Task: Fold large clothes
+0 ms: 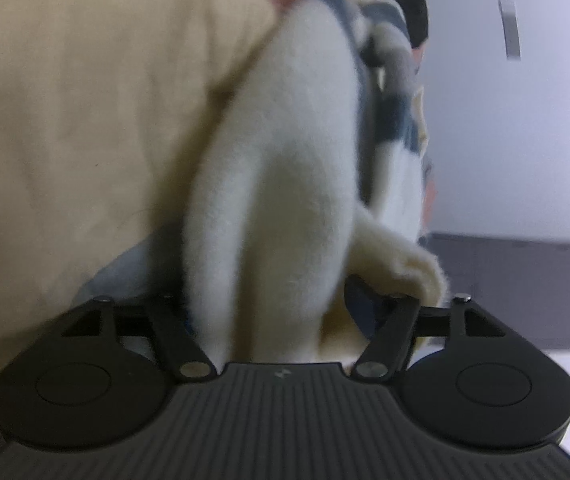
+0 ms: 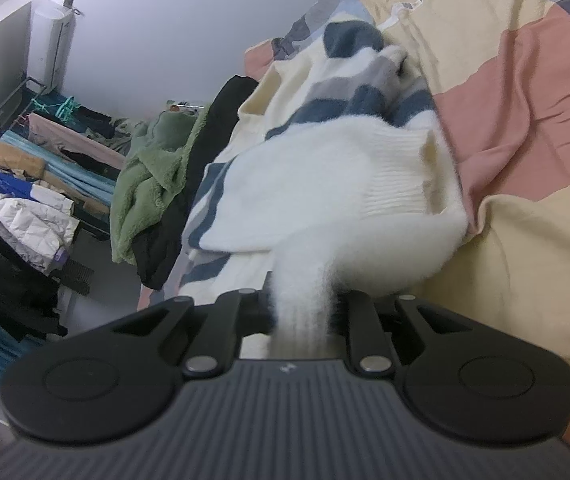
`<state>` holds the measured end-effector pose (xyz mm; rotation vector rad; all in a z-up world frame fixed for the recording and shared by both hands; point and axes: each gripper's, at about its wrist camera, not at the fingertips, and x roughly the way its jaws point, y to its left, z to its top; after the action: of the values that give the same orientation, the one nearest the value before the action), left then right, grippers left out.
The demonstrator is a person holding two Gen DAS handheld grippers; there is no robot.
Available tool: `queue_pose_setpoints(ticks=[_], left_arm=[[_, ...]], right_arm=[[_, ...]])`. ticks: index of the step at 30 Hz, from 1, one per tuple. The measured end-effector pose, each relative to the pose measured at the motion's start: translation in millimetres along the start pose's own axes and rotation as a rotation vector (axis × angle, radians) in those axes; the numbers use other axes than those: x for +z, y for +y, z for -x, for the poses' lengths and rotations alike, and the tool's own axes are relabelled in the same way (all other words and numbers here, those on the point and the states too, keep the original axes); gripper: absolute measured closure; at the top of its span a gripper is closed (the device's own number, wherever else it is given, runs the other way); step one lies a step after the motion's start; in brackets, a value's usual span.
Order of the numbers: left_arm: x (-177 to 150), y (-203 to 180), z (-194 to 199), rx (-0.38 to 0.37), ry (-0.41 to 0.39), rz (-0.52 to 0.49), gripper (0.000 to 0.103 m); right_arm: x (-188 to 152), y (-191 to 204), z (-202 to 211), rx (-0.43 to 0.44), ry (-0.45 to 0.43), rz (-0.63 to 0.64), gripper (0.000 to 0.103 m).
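Left wrist view is blurred, and a thick fold of the white sweater (image 1: 277,184) fills the gap of the left tongs (image 1: 281,320), hiding their tips, so I cannot tell how firmly they close on it. The right tongs (image 2: 303,308) are clamped on a narrow strip of the same sweater (image 2: 325,184), fuzzy white with blue and grey stripes, bunched on the bed (image 2: 525,92). The bed's edge is close, with a green fleece (image 2: 153,176) and a cluttered rack (image 2: 25,184) beyond it.

both the left gripper (image 1: 269,312) and right gripper (image 2: 303,308) were matte black, with ribbed housings, round side discs, silver pivot screws and a small white logo.
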<state>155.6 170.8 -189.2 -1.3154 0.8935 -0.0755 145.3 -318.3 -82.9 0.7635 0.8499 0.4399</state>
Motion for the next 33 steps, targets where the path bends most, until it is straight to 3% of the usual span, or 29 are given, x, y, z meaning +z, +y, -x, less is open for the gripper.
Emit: queue_pose_setpoints(ticks=[1,2,3,6,11,14,16,26,30,33], left_arm=[[-6,-4,4,0.001,0.005,-0.044,0.065],[-10,-8,8,-0.014,0.002,-0.06,0.069],[-12,-10,12,-0.028,-0.007,-0.064,0.08],[-21,-11,35,-0.108,-0.046,-0.064,0.087],[-37,-23,80,-0.287,-0.068,-0.135,0.089],[-44,-31,101,-0.352,-0.053,-0.164,0.089],[-54,-35,120,-0.381,-0.055,-0.189,0.089],[-103,-72,204,-0.479,-0.056,-0.327,0.088],[-95,-93,206,-0.489,-0.085,-0.391,0.085],[-74,-110,187,-0.446,-0.098,-0.416,0.083]], right_arm=[[0,0,0,0.003,-0.006,-0.001,0.084],[1,0,0,0.01,-0.011,-0.001,0.083],[0,-1,1,0.016,-0.015,-0.004,0.083],[-4,4,14,0.096,-0.031,0.008,0.084],[-9,12,48,0.272,-0.104,0.015,0.086],[-8,11,71,0.386,-0.151,-0.022,0.086],[-8,17,83,0.412,-0.159,-0.002,0.086],[-8,67,161,0.454,-0.202,0.176,0.086],[3,75,164,0.434,-0.231,0.152,0.085],[20,81,145,0.349,-0.247,0.143,0.085]])
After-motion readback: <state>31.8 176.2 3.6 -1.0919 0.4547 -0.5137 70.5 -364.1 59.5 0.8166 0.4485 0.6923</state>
